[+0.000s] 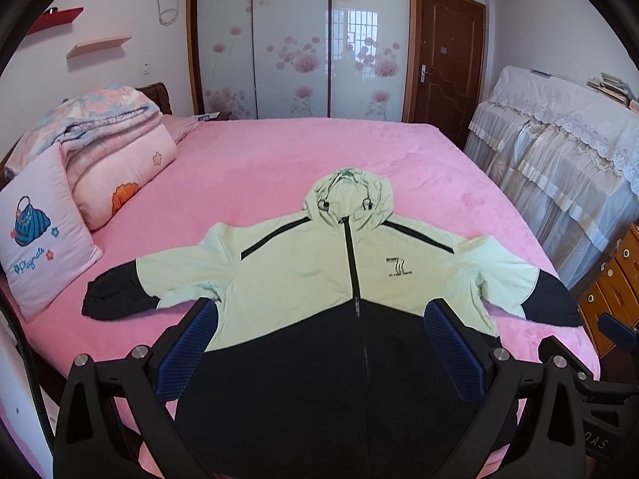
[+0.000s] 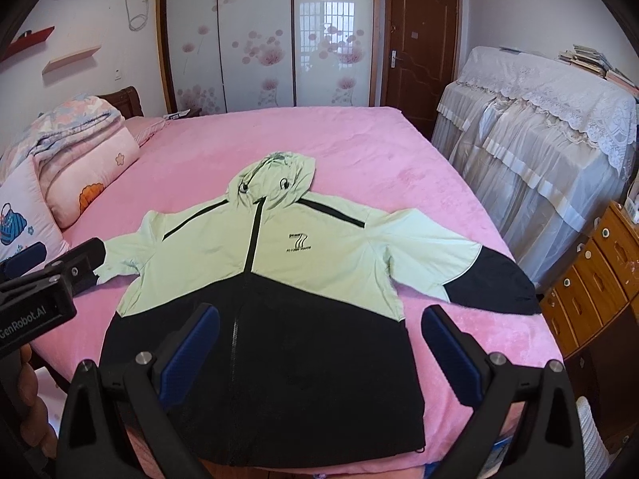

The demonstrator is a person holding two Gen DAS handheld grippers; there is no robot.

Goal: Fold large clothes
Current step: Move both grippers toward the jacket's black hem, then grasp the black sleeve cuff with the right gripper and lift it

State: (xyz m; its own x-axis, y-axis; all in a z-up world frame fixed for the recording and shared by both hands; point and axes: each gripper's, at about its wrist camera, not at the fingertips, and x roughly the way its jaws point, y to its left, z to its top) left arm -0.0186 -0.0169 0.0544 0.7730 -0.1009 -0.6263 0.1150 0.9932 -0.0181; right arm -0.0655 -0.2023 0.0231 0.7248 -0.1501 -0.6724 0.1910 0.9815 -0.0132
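The jacket lies flat on the bed, sleeves spread. The left gripper and right gripper are both released above it, grasping nothing.

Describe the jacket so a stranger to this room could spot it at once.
Find the pink bed. The jacket lies flat on it, front up, sleeves spread, hood pointing toward the wardrobe. Unlike the floral quilt, it is pale green above and black below.

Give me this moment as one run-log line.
stage: before first fold | jacket: flat on bed, zipped, sleeves spread | left gripper: open, empty | right gripper: open, empty
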